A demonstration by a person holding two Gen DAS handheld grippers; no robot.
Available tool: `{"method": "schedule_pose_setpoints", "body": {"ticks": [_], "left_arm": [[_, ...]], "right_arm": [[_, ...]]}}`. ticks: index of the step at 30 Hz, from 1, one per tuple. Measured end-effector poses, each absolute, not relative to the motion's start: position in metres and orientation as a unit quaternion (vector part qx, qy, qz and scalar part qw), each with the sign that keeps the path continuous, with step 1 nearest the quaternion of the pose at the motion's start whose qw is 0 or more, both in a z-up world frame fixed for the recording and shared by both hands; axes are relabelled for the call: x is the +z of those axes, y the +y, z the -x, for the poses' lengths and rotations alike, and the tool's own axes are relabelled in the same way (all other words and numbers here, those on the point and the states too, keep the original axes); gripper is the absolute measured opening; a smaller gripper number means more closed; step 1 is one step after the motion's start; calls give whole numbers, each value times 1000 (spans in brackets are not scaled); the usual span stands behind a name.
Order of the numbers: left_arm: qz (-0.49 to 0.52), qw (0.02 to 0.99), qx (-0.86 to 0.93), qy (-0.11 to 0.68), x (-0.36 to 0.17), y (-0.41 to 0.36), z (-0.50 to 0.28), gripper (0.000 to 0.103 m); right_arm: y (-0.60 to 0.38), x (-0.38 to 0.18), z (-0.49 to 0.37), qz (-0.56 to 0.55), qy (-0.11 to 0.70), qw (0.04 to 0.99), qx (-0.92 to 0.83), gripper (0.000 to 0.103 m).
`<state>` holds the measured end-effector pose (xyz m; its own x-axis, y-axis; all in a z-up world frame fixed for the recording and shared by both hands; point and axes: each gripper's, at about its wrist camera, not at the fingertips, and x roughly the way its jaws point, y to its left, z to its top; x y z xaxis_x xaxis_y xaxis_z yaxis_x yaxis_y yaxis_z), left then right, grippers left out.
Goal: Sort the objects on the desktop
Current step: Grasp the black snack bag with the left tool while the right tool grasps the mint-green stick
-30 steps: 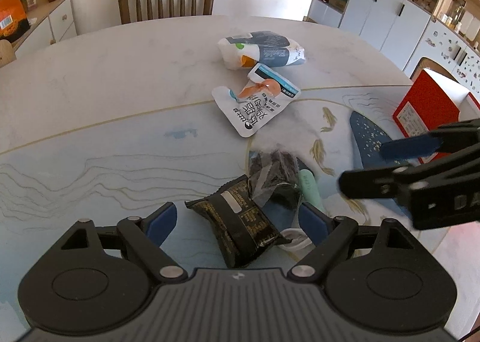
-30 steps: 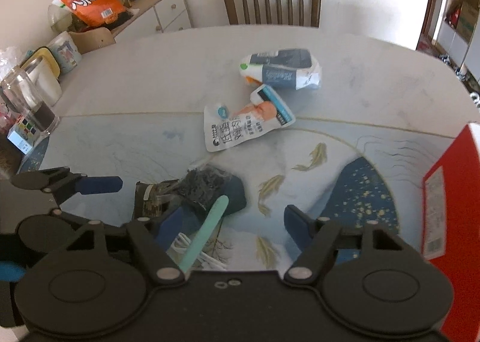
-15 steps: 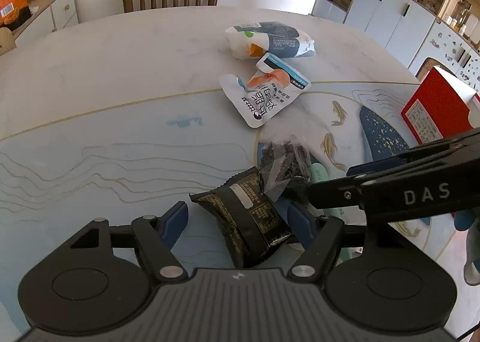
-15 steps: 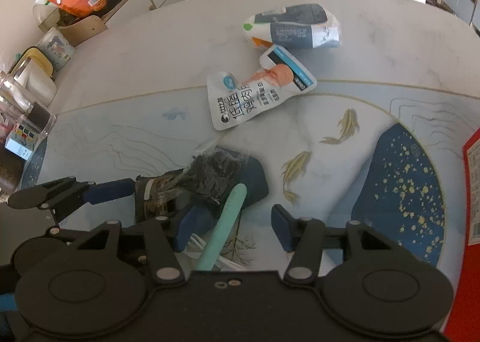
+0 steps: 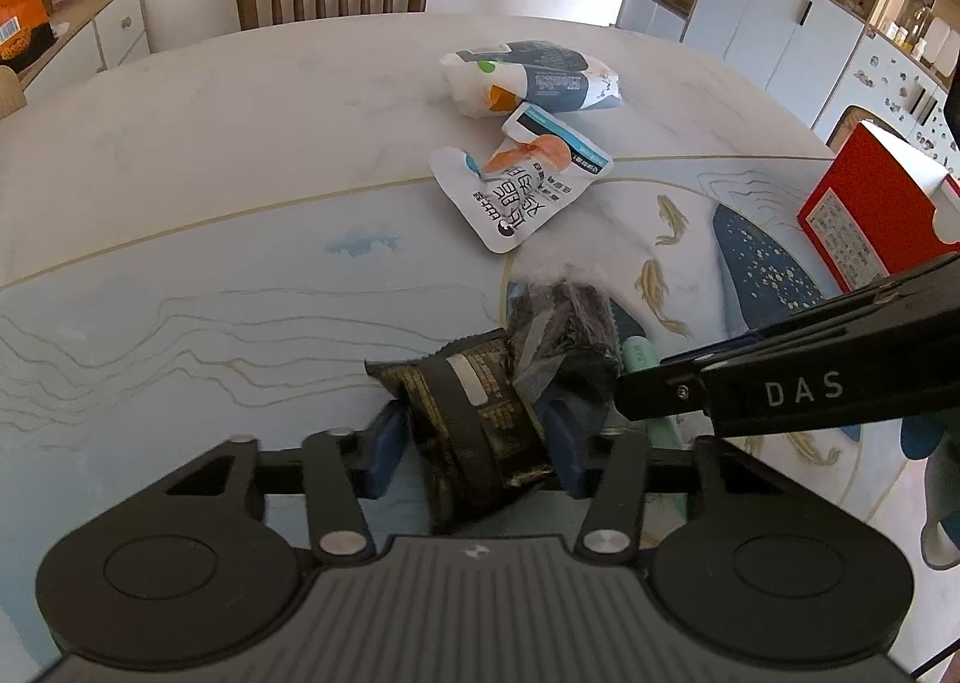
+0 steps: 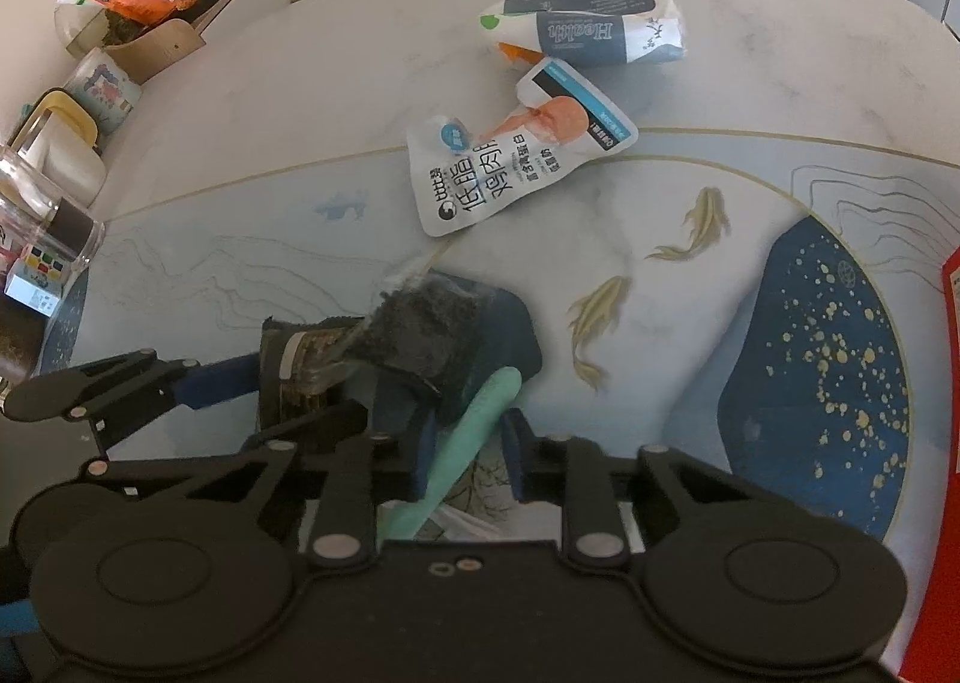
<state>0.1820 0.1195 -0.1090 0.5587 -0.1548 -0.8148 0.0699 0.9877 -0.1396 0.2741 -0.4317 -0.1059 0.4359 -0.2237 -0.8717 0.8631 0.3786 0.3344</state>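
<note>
My left claw (image 5: 474, 443) is closing on the dark crinkled foil snack packet (image 5: 462, 413) lying near on the table (image 5: 240, 155), while my right claw (image 6: 465, 446), just right, closes along the mint-green plastic stick (image 6: 474, 437), whose long axis runs between its jaws.

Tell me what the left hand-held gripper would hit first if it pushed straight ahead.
The dark snack packet already sits between the closing jaws of the left hand-held gripper, so that comes first. Just beyond lies the clear bag of dark bits, overlapping it. Depth past there is hard to judge.
</note>
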Motion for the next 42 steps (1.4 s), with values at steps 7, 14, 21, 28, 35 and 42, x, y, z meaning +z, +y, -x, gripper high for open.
{"method": "schedule_pose_setpoints", "body": {"ticks": [7, 14, 21, 28, 35, 42], "left_arm": [[51, 883, -56, 463, -105, 125, -179, 37], [61, 884, -49, 460, -96, 132, -169, 36], [71, 888, -49, 451, -81, 134, -154, 36], [74, 893, -62, 439, -63, 126, -142, 36], [67, 896, -84, 431, -50, 110, -131, 36], [66, 895, -87, 433, -50, 103, -127, 36]], "right_arm": [[-429, -100, -269, -422, 372, 738, -374, 12], [-423, -86, -262, -418, 359, 742, -383, 11], [-412, -70, -253, -414, 345, 749, -386, 11], [-398, -56, -241, -411, 331, 754, -390, 10], [-384, -44, -225, -412, 314, 759, -394, 3], [-384, -57, -214, -412, 329, 743, -412, 17]]}}
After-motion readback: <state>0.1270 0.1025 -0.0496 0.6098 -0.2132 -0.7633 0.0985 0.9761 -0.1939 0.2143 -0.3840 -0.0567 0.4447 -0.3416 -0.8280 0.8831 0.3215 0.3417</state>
